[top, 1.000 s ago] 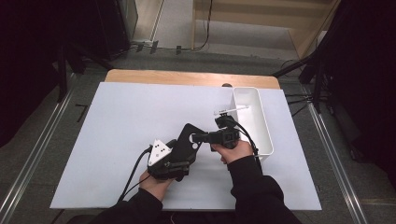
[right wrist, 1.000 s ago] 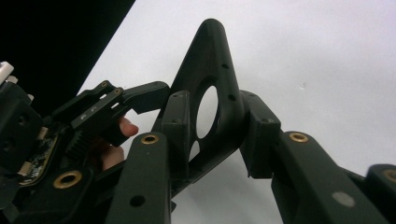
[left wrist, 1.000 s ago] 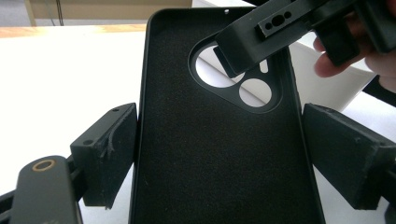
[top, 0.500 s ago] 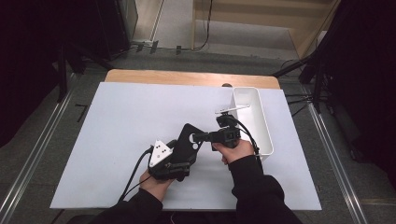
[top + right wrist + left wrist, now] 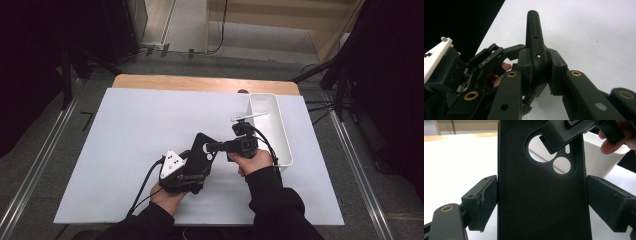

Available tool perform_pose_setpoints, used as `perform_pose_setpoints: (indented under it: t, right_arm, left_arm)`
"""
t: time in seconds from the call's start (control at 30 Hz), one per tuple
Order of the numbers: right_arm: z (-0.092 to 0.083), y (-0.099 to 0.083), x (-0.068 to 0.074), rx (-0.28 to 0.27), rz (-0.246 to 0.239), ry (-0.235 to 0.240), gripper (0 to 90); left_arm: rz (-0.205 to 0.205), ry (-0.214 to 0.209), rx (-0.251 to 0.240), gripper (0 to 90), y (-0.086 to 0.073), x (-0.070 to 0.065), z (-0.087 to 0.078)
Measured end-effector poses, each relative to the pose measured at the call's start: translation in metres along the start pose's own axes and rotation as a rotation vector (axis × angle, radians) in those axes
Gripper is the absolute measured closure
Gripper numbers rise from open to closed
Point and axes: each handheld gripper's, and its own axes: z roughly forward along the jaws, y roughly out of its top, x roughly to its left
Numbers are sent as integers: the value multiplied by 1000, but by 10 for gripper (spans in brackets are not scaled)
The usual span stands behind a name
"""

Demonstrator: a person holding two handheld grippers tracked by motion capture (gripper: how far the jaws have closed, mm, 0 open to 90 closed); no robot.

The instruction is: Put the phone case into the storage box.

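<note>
A black phone case [image 5: 201, 157] is held above the near half of the table [image 5: 125, 130], right of centre, between two hand-held grippers. The left gripper [image 5: 541, 200] clamps the case across its width, one jaw pressed against each long side, with the camera cut-out pointing away from the person. The right gripper [image 5: 537, 67] has just closed its jaws onto the case's upper edge beside that cut-out, and now pinches the thin wall narrowly. A white bin [image 5: 272, 125] stands along the right edge of the table, just beyond the right hand [image 5: 255, 161].
</note>
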Motion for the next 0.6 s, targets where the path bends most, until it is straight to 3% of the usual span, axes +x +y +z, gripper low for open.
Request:
perform_pose_setpoints:
  t: [0.3,0.4,0.6]
  right_arm:
    - [-1,0,6,10,-14,-2,743]
    - [-2,0,6,-1,-25,-2,744]
    - [-11,2,8,-36,-50,-24,744]
  left_arm:
    - [-42,-38,42,119,2,2,2]
    - [-55,-66,58,118,2,3,3]
    - [-57,-80,89,99,3,3,2]
